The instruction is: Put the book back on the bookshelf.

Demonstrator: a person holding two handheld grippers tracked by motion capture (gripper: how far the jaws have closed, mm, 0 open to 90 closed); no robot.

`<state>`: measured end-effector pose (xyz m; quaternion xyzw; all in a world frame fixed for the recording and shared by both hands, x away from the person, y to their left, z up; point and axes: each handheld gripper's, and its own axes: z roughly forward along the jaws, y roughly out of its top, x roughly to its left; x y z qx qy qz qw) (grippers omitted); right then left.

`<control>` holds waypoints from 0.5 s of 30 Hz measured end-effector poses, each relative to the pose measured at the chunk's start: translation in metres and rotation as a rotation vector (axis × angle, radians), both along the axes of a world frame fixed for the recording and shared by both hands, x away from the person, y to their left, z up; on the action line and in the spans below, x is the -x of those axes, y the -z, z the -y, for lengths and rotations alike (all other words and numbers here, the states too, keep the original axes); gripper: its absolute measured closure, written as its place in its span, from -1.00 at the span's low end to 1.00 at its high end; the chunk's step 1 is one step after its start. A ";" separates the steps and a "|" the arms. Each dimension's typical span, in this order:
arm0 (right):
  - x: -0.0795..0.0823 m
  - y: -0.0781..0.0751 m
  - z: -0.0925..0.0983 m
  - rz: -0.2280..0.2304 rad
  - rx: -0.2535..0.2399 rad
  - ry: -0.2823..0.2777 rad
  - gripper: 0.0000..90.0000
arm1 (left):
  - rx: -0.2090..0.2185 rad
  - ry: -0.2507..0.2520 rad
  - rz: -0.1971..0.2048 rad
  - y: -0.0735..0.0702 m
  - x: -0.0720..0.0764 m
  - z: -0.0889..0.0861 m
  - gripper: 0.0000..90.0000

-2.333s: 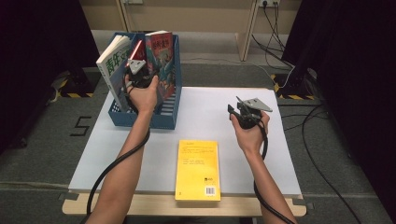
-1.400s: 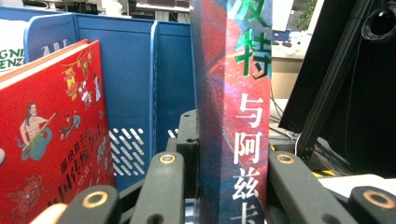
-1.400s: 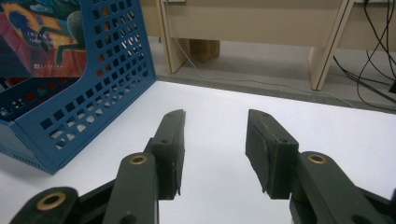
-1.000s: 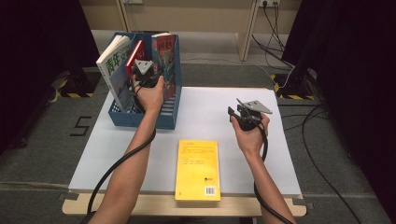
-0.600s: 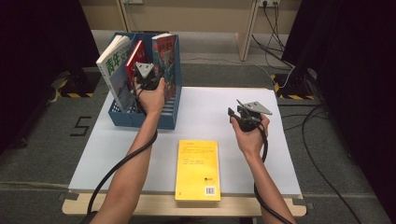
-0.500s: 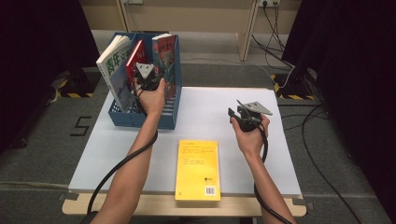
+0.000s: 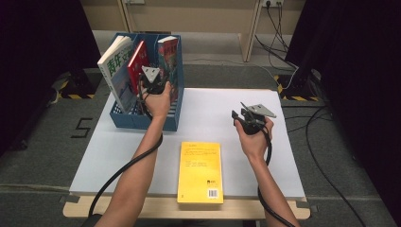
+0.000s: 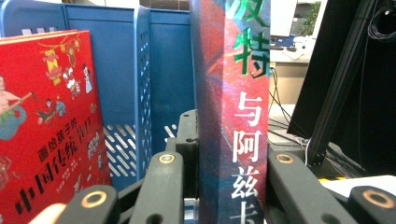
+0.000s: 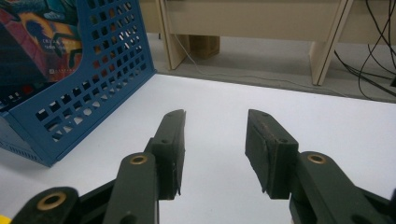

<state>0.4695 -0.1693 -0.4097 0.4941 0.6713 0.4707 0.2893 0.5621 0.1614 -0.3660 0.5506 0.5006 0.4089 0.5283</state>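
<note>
Left gripper (image 7: 152, 81) has carried the dark red book (image 8: 232, 112) deeper into the blue rack (image 7: 124, 116), upper left; jaws clamped on it. Right gripper (image 9: 214, 149) jaws apart. Early release could topple it onto the leaning red book (image 8: 44, 121)

White "与阿兹卡" runs down the spine of the dark book (image 8: 232, 116) right between the left fingers (image 8: 166, 182), green "特" above it. Left of them, the red book (image 8: 46, 126) reads "画给孩子的" and "中国传统节日". The white book (image 7: 115, 71) shows "青年文". A "5" (image 7: 83, 127) marks the floor.
</note>
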 end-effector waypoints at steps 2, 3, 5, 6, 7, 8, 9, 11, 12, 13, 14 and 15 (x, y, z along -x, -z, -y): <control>0.000 0.001 0.000 0.000 0.002 -0.002 0.29 | -0.003 0.004 0.007 0.004 -0.001 0.001 0.65; 0.000 0.002 -0.001 -0.001 0.004 -0.004 0.29 | -0.005 0.004 0.010 0.005 -0.001 0.001 0.65; 0.000 0.003 -0.002 -0.002 -0.001 -0.002 0.29 | -0.004 0.004 0.011 0.007 -0.001 0.001 0.65; 0.000 0.003 -0.002 -0.006 -0.002 -0.006 0.29 | -0.010 0.005 0.008 0.009 -0.002 0.001 0.65; 0.000 0.004 -0.002 -0.008 0.000 -0.006 0.29 | -0.013 0.007 0.004 0.011 -0.002 0.001 0.65; 0.000 0.004 -0.002 -0.005 0.003 -0.007 0.29 | -0.016 0.008 0.001 0.014 -0.002 0.001 0.64; 0.000 0.004 -0.002 -0.006 0.005 -0.008 0.29 | -0.017 0.009 -0.002 0.017 -0.002 0.000 0.64; 0.000 0.005 -0.002 -0.010 -0.004 -0.004 0.29 | -0.007 0.010 -0.011 0.024 -0.002 -0.002 0.64; 0.000 0.006 -0.002 -0.010 -0.003 -0.005 0.29 | -0.007 0.013 -0.019 0.027 -0.002 -0.004 0.64; 0.000 0.007 -0.003 -0.014 0.000 -0.005 0.29 | -0.009 0.015 -0.026 0.030 -0.002 -0.004 0.64; 0.000 0.007 -0.003 -0.016 0.005 -0.007 0.29 | -0.005 0.016 -0.025 0.033 -0.002 -0.005 0.64; 0.000 0.008 -0.003 -0.014 0.004 -0.008 0.29 | -0.005 0.017 -0.021 0.034 -0.002 -0.006 0.64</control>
